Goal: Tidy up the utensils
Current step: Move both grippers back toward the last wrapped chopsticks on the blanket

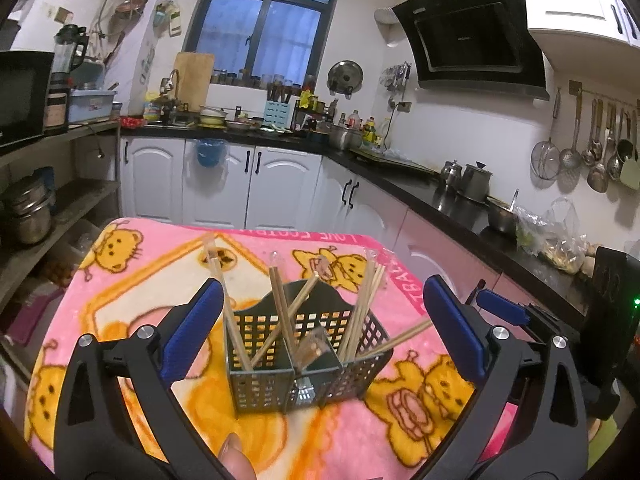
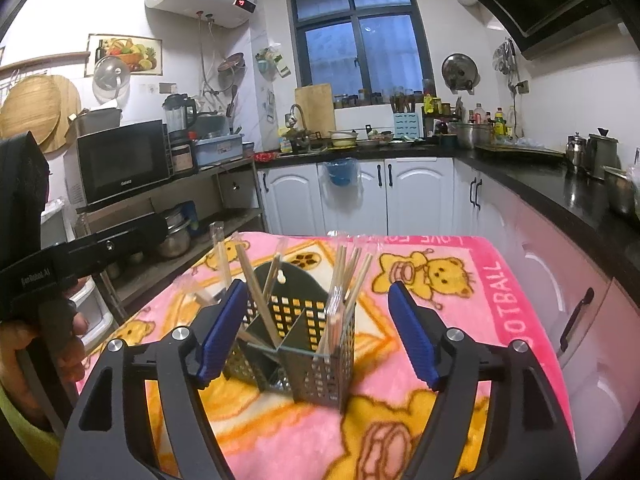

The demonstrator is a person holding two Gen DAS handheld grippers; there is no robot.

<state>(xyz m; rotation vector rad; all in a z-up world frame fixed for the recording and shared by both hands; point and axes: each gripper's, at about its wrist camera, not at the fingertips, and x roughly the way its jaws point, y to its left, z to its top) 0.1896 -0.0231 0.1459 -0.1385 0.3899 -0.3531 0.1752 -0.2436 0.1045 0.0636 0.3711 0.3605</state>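
Dark perforated caddy, divided compartments, wooden chopsticks leaning upright inside.

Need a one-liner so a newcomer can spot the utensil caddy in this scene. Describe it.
Start at the pink teddy-bear blanket covering the table in the middle of the kitchen. The utensil caddy stands on it, between the open blue-padded fingers of the left gripper. It is the only dark perforated box there, divided into compartments, with wooden chopsticks sticking out.
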